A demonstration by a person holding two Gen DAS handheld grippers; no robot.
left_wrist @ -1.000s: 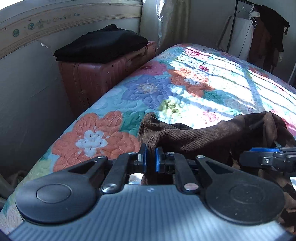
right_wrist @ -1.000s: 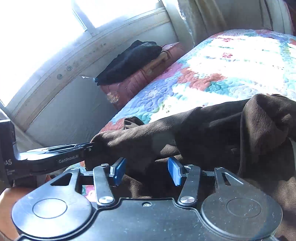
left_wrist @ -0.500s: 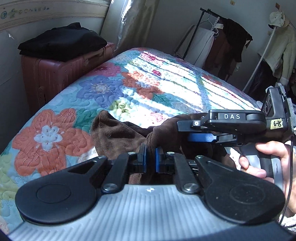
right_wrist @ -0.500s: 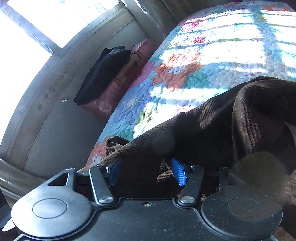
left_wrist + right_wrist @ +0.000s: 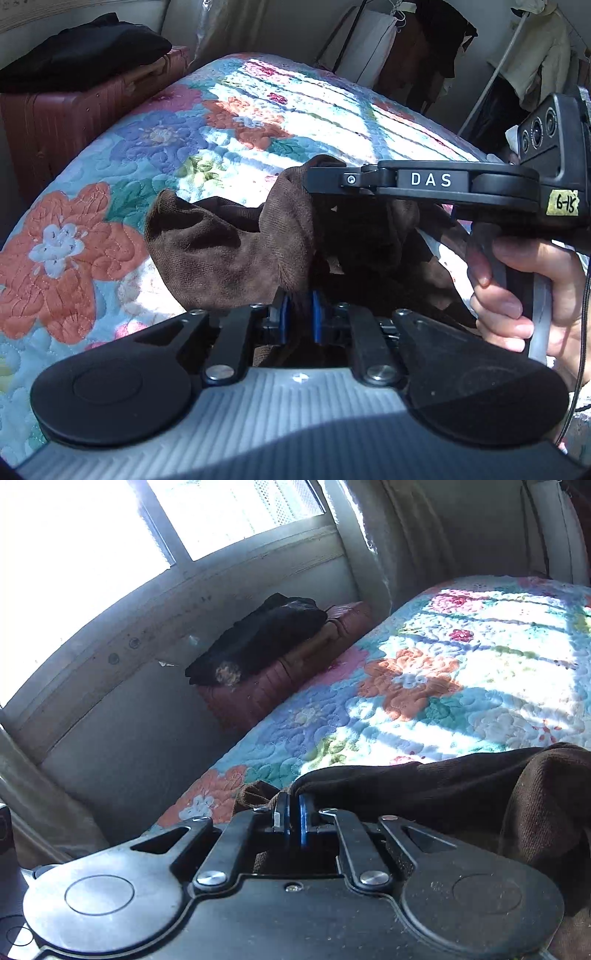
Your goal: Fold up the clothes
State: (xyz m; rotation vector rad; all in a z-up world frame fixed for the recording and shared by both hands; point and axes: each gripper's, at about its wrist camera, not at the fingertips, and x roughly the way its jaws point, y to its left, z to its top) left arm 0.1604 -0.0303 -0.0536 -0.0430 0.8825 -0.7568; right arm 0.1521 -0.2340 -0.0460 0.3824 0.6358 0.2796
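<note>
A brown garment (image 5: pixel 229 254) lies bunched at the near edge of a floral quilt (image 5: pixel 229 122), pinched at two spots. The left gripper (image 5: pixel 298 314) clamps one fold, its jaws easing apart; the right gripper (image 5: pixel 291 821) (held in a hand (image 5: pixel 532 291)) is closed tight on the cloth's edge. A suitcase (image 5: pixel 273 686) stands beside the bed.

The left gripper (image 5: pixel 298 314), its jaws easing open a little around a pinch of brown fabric, angles downward while a bare hand (image 5: pixel 524 295) levels the right gripper (image 5: pixel 291 818), its blue pads clamped tight on cloth.
</note>
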